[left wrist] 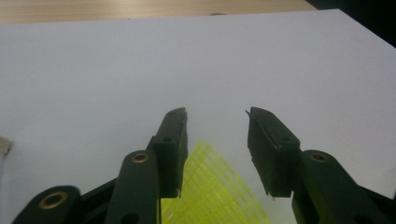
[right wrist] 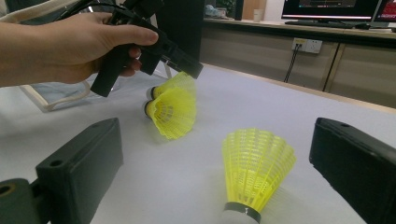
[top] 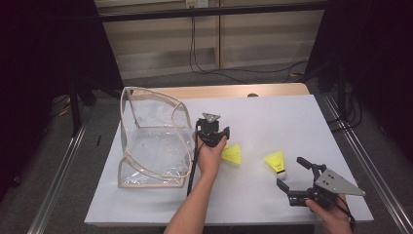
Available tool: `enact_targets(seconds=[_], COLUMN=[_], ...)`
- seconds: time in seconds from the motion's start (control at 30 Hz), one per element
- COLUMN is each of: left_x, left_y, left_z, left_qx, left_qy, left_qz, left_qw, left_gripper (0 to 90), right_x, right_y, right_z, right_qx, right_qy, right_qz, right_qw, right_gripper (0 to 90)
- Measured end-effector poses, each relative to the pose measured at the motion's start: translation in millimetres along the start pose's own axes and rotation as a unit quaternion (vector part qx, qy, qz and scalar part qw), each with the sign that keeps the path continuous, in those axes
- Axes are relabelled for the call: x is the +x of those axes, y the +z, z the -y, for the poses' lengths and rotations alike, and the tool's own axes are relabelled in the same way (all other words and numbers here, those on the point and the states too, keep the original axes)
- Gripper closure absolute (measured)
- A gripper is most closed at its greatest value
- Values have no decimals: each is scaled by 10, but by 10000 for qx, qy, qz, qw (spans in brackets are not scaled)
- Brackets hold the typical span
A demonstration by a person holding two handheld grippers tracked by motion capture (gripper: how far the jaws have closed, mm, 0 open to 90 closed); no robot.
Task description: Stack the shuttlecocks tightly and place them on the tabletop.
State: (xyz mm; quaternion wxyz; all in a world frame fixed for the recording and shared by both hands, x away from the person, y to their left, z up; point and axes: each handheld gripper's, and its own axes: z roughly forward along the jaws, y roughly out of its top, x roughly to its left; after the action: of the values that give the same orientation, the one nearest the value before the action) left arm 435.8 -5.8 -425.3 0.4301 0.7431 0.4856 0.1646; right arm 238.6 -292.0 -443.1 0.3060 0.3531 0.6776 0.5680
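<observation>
A yellow shuttlecock (top: 276, 163) stands on the white table (top: 272, 122) near its front right, resting on its white cork base with the mesh skirt opening upward; in the high view its long axis leans slightly, skirt toward the far left and cork toward the near right. In the right gripper view this shuttlecock (right wrist: 254, 170) sits upright between that gripper's jaws, with a dark band just above the white cork.

Toward the middle of the table lie two more yellow shuttlecocks (right wrist: 172, 108), nested side by side on their sides, corks toward the left hand and open skirts facing the right gripper's camera. In the high view they (top: 233, 154) show as a yellow fan just right of the left hand (top: 210, 156).

The left hand-held gripper (top: 213, 127) is held over these lying shuttlecocks, jaws spread apart with a clear gap, gripping nothing; in its own view the yellow mesh (left wrist: 212, 191) lies below and between the jaws, close to the left one.

The right hand-held gripper (top: 292, 174) lies low at the table's front right, jaws wide apart around the standing shuttlecock without touching it.

A clear plastic bag with beige trim (top: 151, 139) stands open on the left part of the table
</observation>
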Motion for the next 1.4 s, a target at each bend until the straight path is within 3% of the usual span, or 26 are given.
enact_targets(seconds=[0.33,0.43,0.77,0.83,0.87,0.9,1.0,1.1,1.3,1.4], left_x=[12,14,23,13,10,0,-24,-34,-40,-15], left_y=[9,7,13,0,-10,-15,-58,-115,-117,-78], left_z=[15,10,-16,-28,-35,-35,-35,-33,54,78], left_qx=[180,78,-58,-101,-54,-56,-21,0,116,150], left_qy=[-33,-105,-77,-173,-191,-176,13,22,217,195], left_qz=[-2,54,109,101,71,58,-85,-175,-324,-398], left_qw=[9998,9999,9999,9997,9998,9998,10000,9998,9992,9989], left_gripper=[707,795,895,872,785,785,676,588,574,602], right_x=[-6,-6,-7,-9,-10,-10,-8,-9,3,5], right_y=[-3,0,-3,-4,-3,-3,-3,-3,5,3], right_z=[1,3,1,2,2,2,3,3,2,0], right_qx=[2,7,-6,2,2,2,0,-5,7,4], right_qy=[-8,-18,-19,-17,-16,-16,0,-20,-4,-41], right_qz=[-14,-12,-20,-14,-14,-14,-18,-18,-28,-24], right_qw=[10000,10000,10000,10000,10000,10000,10000,10000,10000,10000], right_gripper=[26,26,26,26,26,26,26,26,26,26])
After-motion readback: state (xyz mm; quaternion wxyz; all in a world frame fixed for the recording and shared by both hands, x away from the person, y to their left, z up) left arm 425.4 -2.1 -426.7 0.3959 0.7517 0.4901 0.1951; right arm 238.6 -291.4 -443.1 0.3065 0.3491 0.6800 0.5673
